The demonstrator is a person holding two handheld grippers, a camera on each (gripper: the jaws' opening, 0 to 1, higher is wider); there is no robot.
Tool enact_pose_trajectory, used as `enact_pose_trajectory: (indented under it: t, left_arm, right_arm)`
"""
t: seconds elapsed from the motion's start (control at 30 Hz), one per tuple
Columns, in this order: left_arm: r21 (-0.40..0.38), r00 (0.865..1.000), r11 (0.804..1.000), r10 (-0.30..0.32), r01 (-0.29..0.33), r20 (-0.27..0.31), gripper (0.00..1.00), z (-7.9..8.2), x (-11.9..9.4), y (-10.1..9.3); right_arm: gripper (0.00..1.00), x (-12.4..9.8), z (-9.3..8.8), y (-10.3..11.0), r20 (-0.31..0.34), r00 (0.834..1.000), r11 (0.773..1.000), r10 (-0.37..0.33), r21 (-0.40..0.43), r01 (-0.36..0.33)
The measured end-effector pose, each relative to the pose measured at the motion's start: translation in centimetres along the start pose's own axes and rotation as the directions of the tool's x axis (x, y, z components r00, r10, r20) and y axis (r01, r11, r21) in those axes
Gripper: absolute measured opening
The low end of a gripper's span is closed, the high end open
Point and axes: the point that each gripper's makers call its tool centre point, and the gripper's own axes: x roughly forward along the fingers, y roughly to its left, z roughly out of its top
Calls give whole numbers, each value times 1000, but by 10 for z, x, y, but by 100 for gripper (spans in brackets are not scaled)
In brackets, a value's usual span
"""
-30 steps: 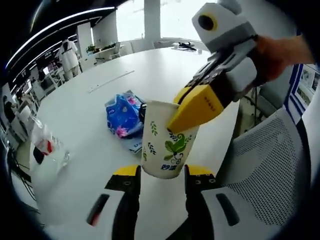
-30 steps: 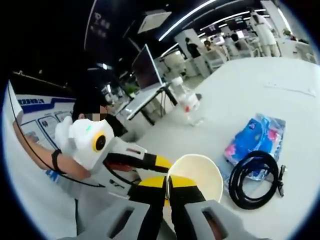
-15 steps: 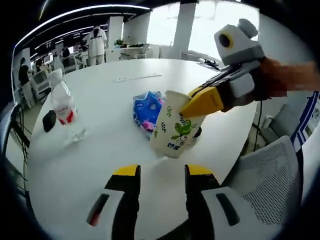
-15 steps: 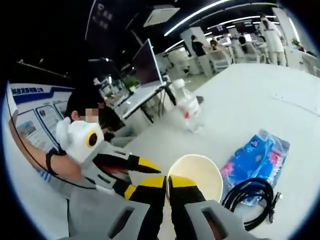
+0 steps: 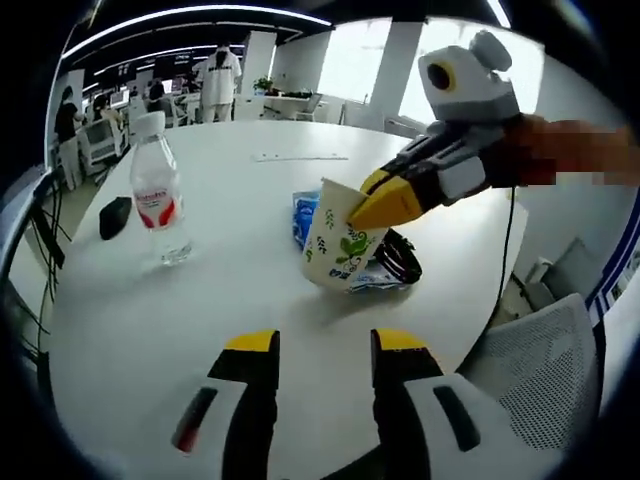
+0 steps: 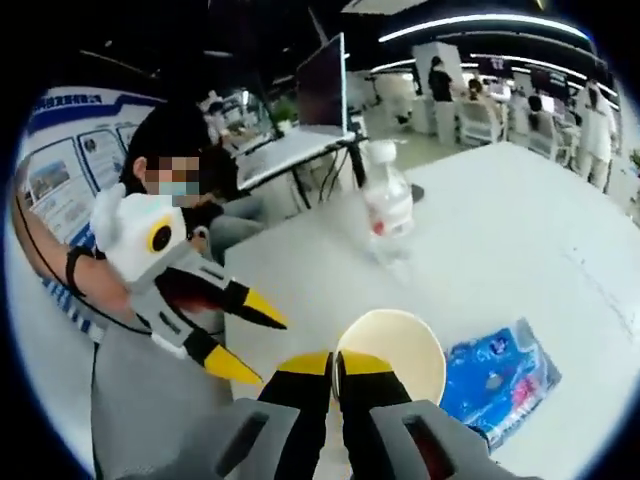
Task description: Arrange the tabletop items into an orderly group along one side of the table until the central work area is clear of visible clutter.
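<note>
- Across the room's white round table (image 5: 150, 330), which was the biggest thing before me, the clutter sat gathered around a paper cup.
- Beyond the table's far edge a mesh chair (image 5: 520, 390) stood, well apart from the cup.
- The right gripper (image 5: 375, 205) held the paper cup (image 5: 335, 250) by its rim, jaws pinched shut on the wall, the cup tilted and its base at the tabletop.
- The left gripper (image 5: 312, 345) hung near the cup, jaws parted with nothing between them.
- A water bottle (image 5: 158, 200) stood upright, well apart from the cup.
- A blue packet (image 6: 495, 375) lay just beside the cup.
- A coiled black cable (image 5: 402, 258) lay against the cup's far side, on the packet.
- A small dark object (image 5: 115, 215) lay past the bottle, farthest from the cup.
</note>
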Motion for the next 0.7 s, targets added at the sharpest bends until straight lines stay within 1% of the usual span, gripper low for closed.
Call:
enact_pose_trajectory:
  t: [0.13, 0.27, 0.43, 0.53, 0.7]
  left_arm:
    - [-9, 1000, 1000, -8, 8, -3, 35, -3, 1, -2]
    - [-12, 1000, 1000, -15, 15, -8, 35, -7, 2, -3]
    - [-7, 1000, 1000, -19, 19, -11, 35, -9, 3, -3]
    - [7, 999, 999, -31, 31, -19, 35, -12, 2, -6]
    - [9, 999, 999, -46, 46, -26, 35, -18, 3, -11]
  right_arm:
    - [0, 11, 0, -6, -69, 998, 994, -3, -111, -5]
    - [0, 24, 0, -10, -129, 992, 979, -5, -202, -21]
    - [0, 38, 1, -13, -175, 984, 961, -9, -274, -40]
    - [0, 47, 0, -15, -207, 978, 945, -18, -324, -51]
    - [0, 59, 3, -20, -235, 971, 925, -37, -376, -56]
